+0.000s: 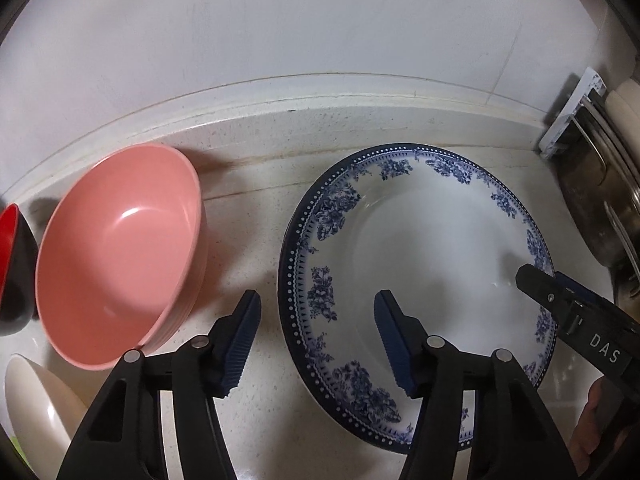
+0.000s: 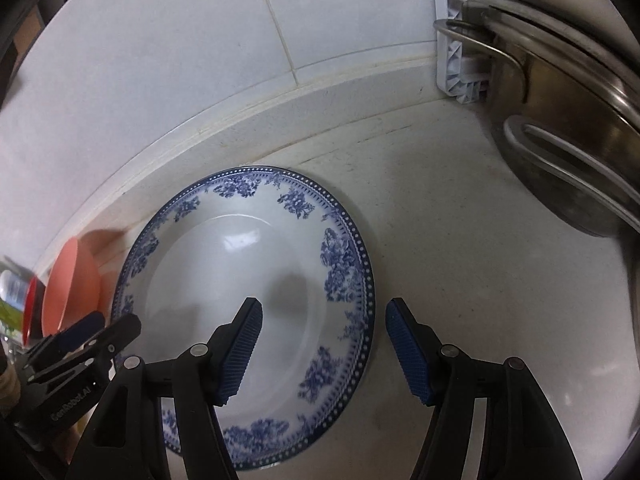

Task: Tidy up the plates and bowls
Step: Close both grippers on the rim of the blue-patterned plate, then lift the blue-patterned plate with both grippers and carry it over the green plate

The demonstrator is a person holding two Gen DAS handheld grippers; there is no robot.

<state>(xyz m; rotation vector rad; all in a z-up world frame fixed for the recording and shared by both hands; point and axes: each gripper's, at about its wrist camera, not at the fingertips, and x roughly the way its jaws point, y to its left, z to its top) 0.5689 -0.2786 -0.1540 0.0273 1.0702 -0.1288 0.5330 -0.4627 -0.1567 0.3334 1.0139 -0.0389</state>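
Note:
A stack of white plates with blue flower rims (image 1: 420, 256) lies on the pale counter, also seen in the right wrist view as the plates (image 2: 248, 280). My left gripper (image 1: 316, 340) is open and straddles the stack's left rim, one finger over the counter and one over the plate well. My right gripper (image 2: 324, 344) is open astride the right rim, its right finger beyond the edge. Neither pair of pads presses on the rim. A stack of pink bowls (image 1: 120, 248) stands left of the plates and shows edge-on in the right wrist view as the pink bowls (image 2: 72, 288).
A red-and-black bowl (image 1: 12, 264) and a cream bowl (image 1: 36, 408) sit left of the pink bowls. Steel pots (image 2: 560, 152) and a white rack (image 2: 452, 40) crowd the right side. The tiled wall's raised ledge (image 1: 280, 100) runs just behind the dishes.

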